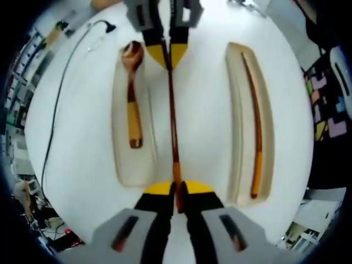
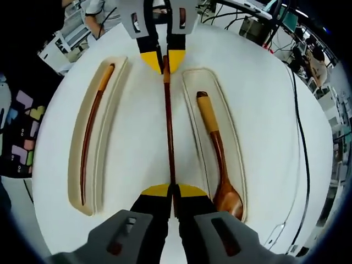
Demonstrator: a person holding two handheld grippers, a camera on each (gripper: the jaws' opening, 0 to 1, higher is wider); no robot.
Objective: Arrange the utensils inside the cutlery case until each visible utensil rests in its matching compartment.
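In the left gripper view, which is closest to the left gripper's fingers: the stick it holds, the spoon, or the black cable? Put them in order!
1. The chopstick: pinched in the left gripper, so it touches.
2. The wooden spoon: lying in its compartment, to the left in this view.
3. The black cable: farther left, on the white table, outside the case.

Bright, even overhead light; white counter (image 1: 82, 165) nearly washed out, soft faint shadows, strong fisheye bending, blurred edges.
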